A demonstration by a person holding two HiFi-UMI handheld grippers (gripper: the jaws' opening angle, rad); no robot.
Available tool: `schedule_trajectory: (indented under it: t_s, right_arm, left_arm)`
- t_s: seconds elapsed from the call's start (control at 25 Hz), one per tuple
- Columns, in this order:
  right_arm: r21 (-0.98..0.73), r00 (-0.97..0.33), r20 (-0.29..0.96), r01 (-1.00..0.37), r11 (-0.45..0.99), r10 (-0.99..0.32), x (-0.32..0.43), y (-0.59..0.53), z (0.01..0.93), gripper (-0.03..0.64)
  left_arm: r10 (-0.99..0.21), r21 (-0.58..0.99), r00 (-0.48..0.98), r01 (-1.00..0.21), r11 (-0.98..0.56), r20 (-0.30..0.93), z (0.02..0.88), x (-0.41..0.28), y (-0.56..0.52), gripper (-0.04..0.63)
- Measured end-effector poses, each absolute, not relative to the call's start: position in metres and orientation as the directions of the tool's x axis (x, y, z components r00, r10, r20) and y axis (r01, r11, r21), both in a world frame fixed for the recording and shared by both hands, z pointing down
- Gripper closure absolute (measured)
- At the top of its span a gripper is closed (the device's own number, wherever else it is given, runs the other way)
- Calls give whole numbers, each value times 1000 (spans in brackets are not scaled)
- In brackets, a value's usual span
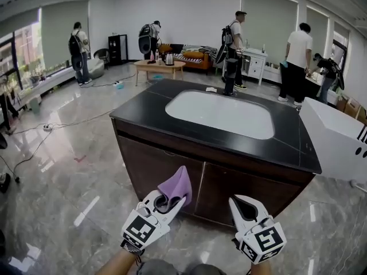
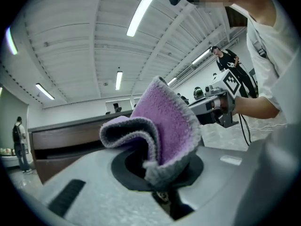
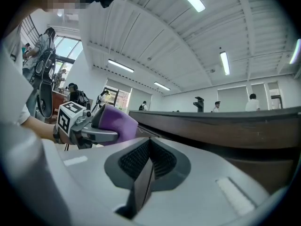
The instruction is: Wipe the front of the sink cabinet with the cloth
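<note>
The sink cabinet [image 1: 172,171] has dark brown doors, a black top and a white basin [image 1: 221,113]. It stands just ahead of both grippers. My left gripper [image 1: 168,203] is shut on a purple cloth [image 1: 177,185], which sticks up in a fold a short way before the left door. In the left gripper view the cloth [image 2: 167,121] fills the jaws of the left gripper [image 2: 160,175]. My right gripper [image 1: 245,208] is held low in front of the right door, shut with nothing in it. The right gripper view shows the right gripper [image 3: 148,163] with jaws together, and the cloth [image 3: 116,122] to its left.
A white box-like unit [image 1: 338,142] stands close to the cabinet's right end. Several people stand at the back near a coffee table [image 1: 159,67], a sofa [image 1: 192,57] and a white dresser [image 1: 254,62]. Cables [image 1: 51,126] trail over the glossy floor at left.
</note>
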State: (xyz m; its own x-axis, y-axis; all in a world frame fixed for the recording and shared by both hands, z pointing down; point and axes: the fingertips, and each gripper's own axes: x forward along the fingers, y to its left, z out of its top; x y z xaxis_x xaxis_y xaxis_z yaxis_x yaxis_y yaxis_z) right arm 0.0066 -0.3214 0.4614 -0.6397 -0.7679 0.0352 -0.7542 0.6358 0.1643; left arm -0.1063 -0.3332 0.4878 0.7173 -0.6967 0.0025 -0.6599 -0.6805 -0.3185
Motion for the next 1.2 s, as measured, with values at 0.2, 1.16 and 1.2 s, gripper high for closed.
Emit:
schedule_trajectory:
  t_s: [0.2, 1.16, 1.2]
  right_arm:
    - [209, -637, -42, -759, 617, -770, -9, -331, 361, 611]
    - [129, -584, 42, -801, 584, -811, 39, -289, -49, 611]
    - [124, -582, 42, -804, 582, -812, 43, -282, -58, 611]
  left_arm:
    - [-691, -341, 721, -638, -690, 50, 405, -118, -337, 545]
    - [-768, -251, 640, -738, -627, 35, -7, -107, -299, 546]
    - [-766, -249, 642, -737, -628, 33, -16, -103, -291, 546]
